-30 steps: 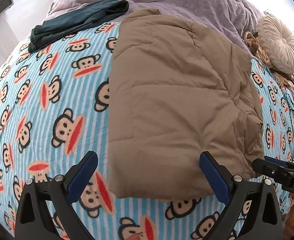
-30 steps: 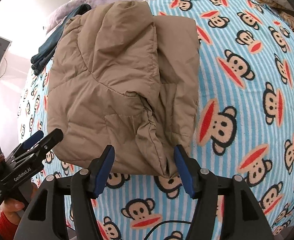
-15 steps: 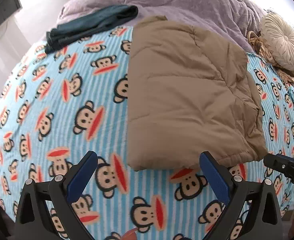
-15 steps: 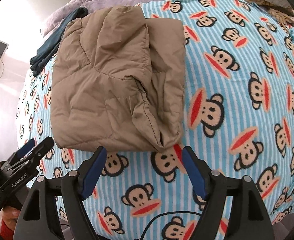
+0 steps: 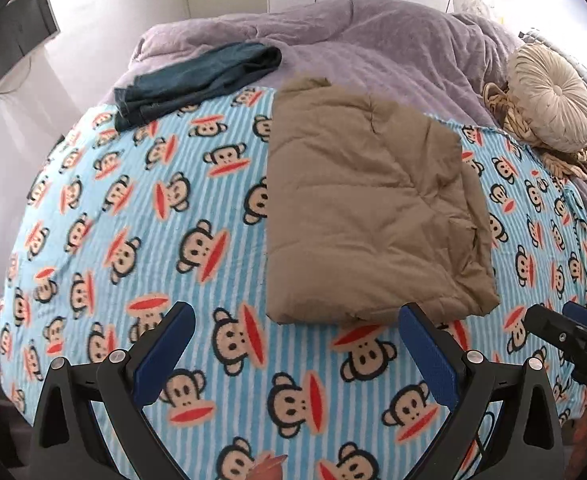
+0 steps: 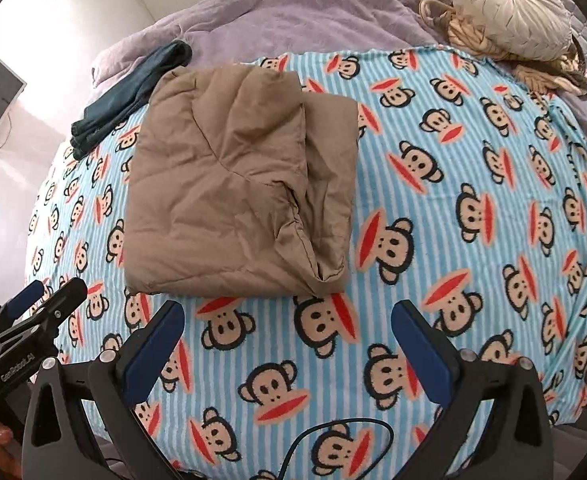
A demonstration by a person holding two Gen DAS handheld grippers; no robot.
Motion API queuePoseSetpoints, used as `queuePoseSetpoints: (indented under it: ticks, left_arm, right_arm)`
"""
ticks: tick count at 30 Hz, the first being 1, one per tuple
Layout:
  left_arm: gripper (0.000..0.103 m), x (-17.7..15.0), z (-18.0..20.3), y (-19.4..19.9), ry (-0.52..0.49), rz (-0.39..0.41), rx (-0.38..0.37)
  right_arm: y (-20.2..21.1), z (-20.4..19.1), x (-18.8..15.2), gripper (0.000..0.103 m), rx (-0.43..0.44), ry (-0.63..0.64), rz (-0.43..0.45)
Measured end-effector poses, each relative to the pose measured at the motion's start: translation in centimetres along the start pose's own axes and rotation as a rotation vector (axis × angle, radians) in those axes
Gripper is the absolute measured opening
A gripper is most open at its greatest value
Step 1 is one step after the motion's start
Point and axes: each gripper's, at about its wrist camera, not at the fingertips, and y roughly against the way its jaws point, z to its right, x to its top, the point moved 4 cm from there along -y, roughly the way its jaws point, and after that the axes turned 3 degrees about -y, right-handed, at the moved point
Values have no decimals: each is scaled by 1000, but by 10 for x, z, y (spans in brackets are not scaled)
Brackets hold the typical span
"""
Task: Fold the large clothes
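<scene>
A tan quilted padded garment (image 5: 369,208) lies folded into a rectangle on the blue striped monkey-print blanket (image 5: 141,216); it also shows in the right wrist view (image 6: 233,200), with a loose flap at its right side. My left gripper (image 5: 293,356) is open and empty, held above the blanket just short of the garment's near edge. My right gripper (image 6: 289,348) is open and empty, also short of the near edge. Each gripper shows at the edge of the other's view.
Folded dark teal trousers (image 5: 197,80) lie at the back left. A purple duvet (image 5: 373,40) covers the far end of the bed. A round cream cushion (image 5: 553,100) sits on a woven basket at the back right. A cable (image 6: 333,440) hangs near the front edge.
Both grippers have pulled back and up from the garment's near edge. The right gripper's jaws have widened. The garment lies still and looks smaller.
</scene>
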Motion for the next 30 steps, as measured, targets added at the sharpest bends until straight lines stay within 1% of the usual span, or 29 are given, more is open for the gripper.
queuePoseSetpoints:
  ticks: [2,7,9,15,19,30]
  left_arm:
    - [102,3,0,15,0,26,16]
    - [102,9,-3,44,37,70,11]
    - [102,12,-5,55,50,90,20]
    - [102,19,-9,76,45,114,40]
    - [102,20,-9,82,38,117,60]
    - [102,18,-15,89,66,119,78]
  right_arm:
    - [12,-3,1,103,0,5,12]
    - [39,-9,6,103,-7,10,61]
    - [48,-12,8,103,-14,16,80]
    - [70,-21,12,103,-24,40,133]
    - [76,-24,15,103,-37,53,155]
    - [84,-29,19,103,-41,67,171]
